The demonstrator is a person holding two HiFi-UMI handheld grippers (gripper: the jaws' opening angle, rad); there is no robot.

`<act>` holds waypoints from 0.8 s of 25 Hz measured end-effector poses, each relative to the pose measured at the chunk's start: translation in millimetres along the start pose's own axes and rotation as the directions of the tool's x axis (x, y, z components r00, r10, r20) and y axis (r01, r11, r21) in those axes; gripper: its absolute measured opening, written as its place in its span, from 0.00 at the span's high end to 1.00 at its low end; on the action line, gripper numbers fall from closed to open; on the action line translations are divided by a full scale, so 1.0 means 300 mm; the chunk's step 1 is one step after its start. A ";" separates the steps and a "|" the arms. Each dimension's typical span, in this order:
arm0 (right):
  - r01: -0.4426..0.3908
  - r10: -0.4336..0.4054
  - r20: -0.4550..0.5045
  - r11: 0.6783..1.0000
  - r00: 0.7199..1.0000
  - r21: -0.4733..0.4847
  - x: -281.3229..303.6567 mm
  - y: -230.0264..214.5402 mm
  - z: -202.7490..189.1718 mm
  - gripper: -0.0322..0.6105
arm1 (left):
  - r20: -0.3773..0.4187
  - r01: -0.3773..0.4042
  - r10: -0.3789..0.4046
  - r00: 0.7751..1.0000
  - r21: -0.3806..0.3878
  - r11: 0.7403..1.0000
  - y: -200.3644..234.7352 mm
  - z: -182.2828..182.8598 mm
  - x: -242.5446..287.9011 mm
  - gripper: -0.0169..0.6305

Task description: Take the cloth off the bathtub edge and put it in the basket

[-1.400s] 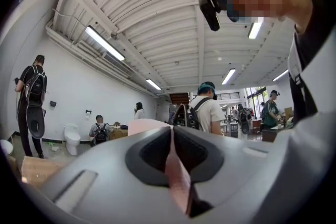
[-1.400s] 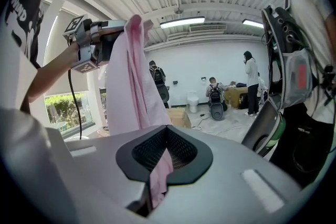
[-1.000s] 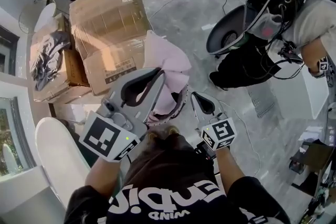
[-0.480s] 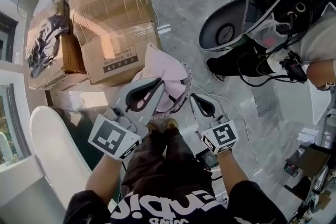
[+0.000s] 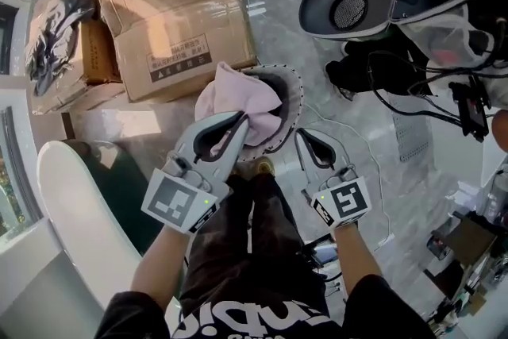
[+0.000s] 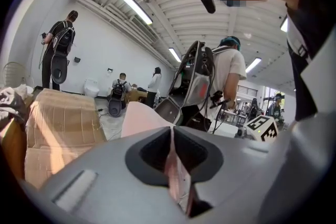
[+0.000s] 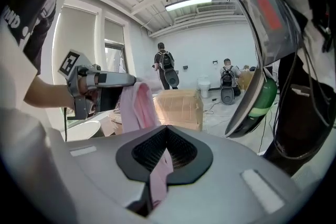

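Both the left gripper point(image 5: 238, 123) and right gripper point(image 5: 303, 140) have jaws pinched tight on the pink cloth point(image 5: 234, 95), holding it over the basket point(image 5: 295, 91) mid-frame, I'd guess for a straight drop in.

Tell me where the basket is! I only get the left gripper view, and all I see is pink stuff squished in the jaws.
Observer: On the head view the basket sits on the floor right in front of the left gripper, beside a cardboard box.
Operator: Is the cloth over it?
Observer: Yes, the cloth bunches over the basket's opening and covers the left part of it in that picture; the right rim shows bare.
Operator: What's the other gripper doing?
Observer: The right gripper view shows the right gripper shut on a pink strip of cloth too.
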State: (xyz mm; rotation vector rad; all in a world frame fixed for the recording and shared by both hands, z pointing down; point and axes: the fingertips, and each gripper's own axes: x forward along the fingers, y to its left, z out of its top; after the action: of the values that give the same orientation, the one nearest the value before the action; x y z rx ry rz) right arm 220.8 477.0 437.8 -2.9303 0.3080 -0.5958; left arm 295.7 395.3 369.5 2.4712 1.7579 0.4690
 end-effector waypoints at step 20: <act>-0.058 0.073 -0.150 0.993 0.986 0.104 0.175 0.088 -0.493 0.94 | -0.199 -0.090 0.069 0.978 -0.097 0.991 0.191 -0.803 0.110 0.95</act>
State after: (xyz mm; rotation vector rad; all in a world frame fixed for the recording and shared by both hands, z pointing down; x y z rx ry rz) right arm 204.5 426.1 587.8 -2.7734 0.3783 -0.8043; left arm 288.5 378.4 618.5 2.5035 1.6535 0.8154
